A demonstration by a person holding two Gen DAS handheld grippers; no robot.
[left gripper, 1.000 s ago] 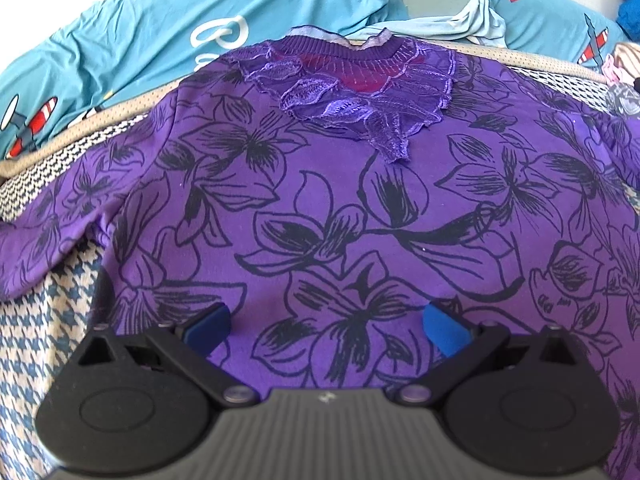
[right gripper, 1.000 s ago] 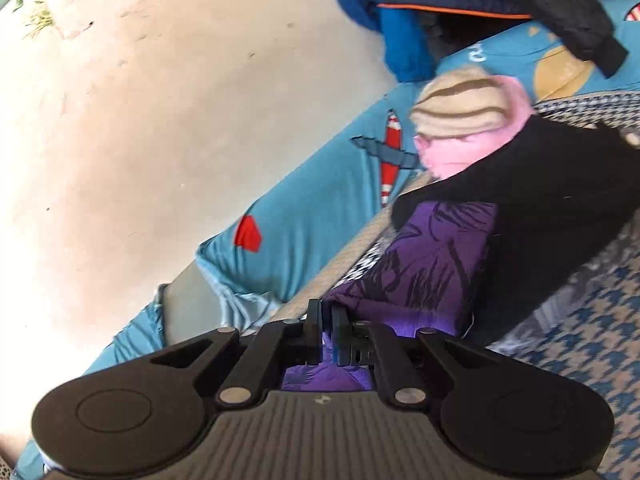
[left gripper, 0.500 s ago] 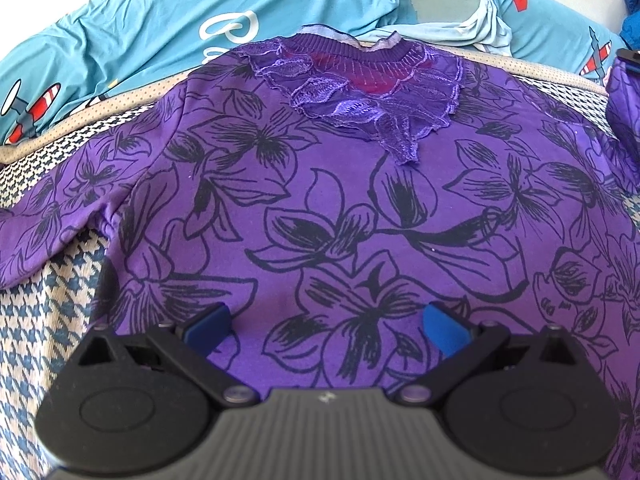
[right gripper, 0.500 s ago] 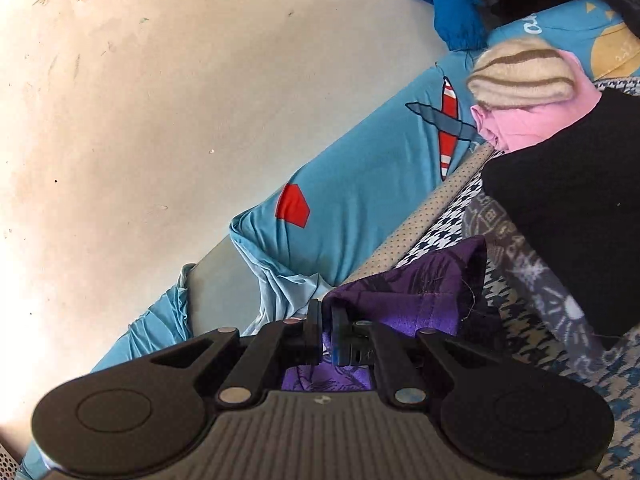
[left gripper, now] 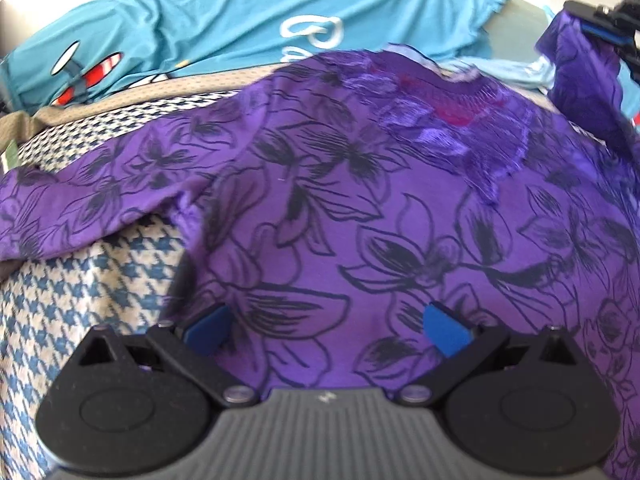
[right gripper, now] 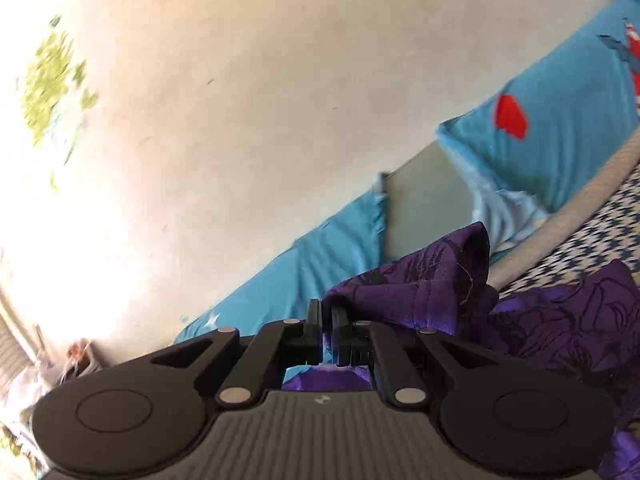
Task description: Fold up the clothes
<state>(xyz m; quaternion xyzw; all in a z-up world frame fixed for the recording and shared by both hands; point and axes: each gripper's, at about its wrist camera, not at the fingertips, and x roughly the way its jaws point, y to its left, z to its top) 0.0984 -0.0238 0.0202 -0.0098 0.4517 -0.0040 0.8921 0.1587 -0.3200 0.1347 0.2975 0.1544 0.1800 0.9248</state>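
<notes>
On the houndstooth cover (left gripper: pixel 80 280) in front of me lies the purple floral top (left gripper: pixel 360 220), spread front-up with its lace neckline (left gripper: pixel 452 128) toward the far edge. My left tool (left gripper: pixel 328 322) hangs over the lower body of the top, blue pads (left gripper: pixel 446 334) spread wide apart, nothing between them. I can't tell whether they touch the fabric beneath. One sleeve (left gripper: pixel 80 196) trails off to the left side of this view, draped over the cover's edge.

Up at the top right of the left view I see my right tool (left gripper: pixel 604 36), pressed together on a bunch of purple cloth lifted clear of the rest. From the right wrist the same story: right tool (right gripper: pixel 326 334) pinching the purple sleeve (right gripper: pixel 424 284), the cuff end poking out past the fingers and folded fabric hanging below them. The rest of the top sits lower right in that view.

Behind the top runs a turquoise sheet (left gripper: pixel 240 12) printed with red-striped planes and white lettering. Beyond it in the right view is a pale wall (right gripper: pixel 240 120). Both views are a bit smeared.
</notes>
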